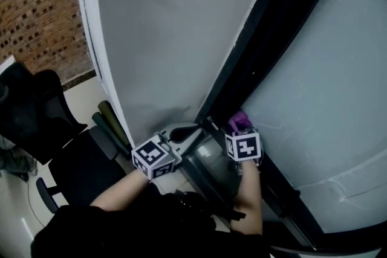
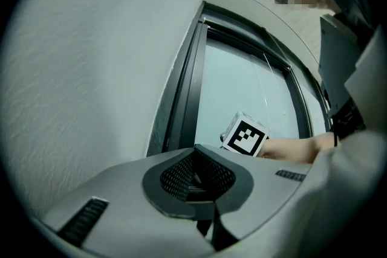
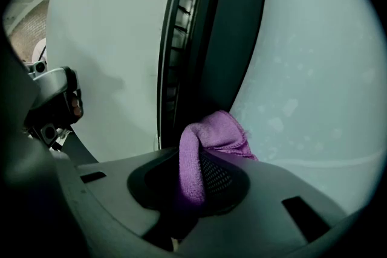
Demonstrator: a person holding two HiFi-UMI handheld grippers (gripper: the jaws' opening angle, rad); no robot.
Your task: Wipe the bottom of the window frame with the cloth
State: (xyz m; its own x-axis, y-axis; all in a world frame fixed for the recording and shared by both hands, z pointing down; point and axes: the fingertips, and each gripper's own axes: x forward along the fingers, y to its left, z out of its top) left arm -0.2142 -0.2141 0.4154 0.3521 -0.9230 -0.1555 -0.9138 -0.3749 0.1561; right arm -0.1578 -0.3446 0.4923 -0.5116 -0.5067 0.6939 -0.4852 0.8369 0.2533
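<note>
A white wall runs beside the dark window frame and its frosted pane, with a brick wall and a black chair off to my left. My right gripper is clenched on the purple cloth, whose bunched end sits where frame meets pane. My left gripper has its 2 jaws closed together on nothing, just beside the white wall.
</note>
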